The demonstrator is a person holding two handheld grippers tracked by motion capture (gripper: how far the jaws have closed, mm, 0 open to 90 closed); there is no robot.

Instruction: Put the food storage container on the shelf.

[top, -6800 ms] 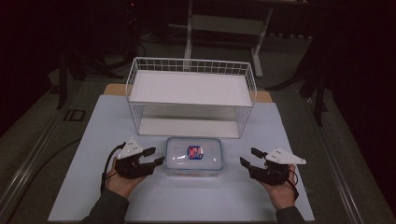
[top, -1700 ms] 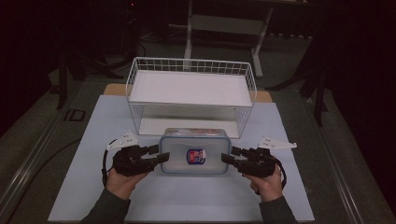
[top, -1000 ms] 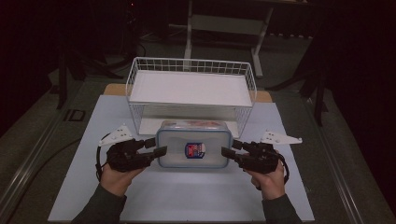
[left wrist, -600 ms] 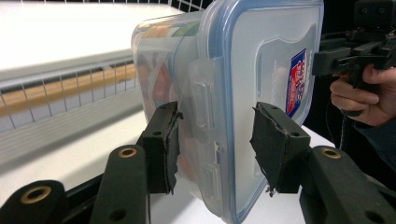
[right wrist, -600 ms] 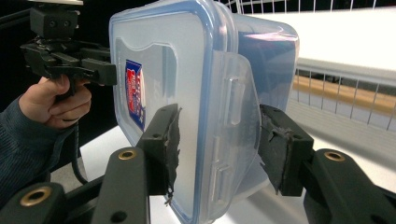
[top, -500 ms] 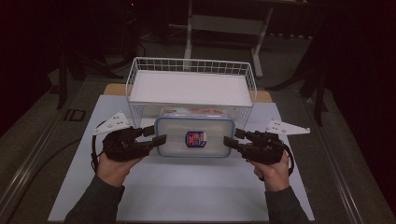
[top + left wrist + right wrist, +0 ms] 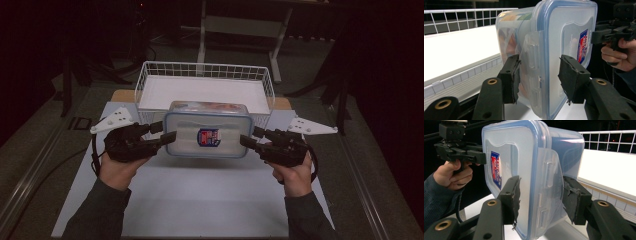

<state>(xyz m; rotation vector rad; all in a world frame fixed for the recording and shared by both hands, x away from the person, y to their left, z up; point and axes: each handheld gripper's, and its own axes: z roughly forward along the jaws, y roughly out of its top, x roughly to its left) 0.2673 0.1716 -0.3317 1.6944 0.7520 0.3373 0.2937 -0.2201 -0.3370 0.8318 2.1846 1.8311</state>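
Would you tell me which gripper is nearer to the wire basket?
Neither clearly: the left gripper and right gripper clamp opposite ends of the plastic container, level before the wire basket.

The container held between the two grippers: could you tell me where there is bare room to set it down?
The wire basket has a bare white floor, free wall to wall. The white mat is bare between the forearms, below the container. It is crowded at the container's ends, where the left gripper and right gripper clamp it.

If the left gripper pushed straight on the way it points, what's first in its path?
The lidded food container that the left gripper already clamps at one end; beyond it, likely the right gripper opposite.
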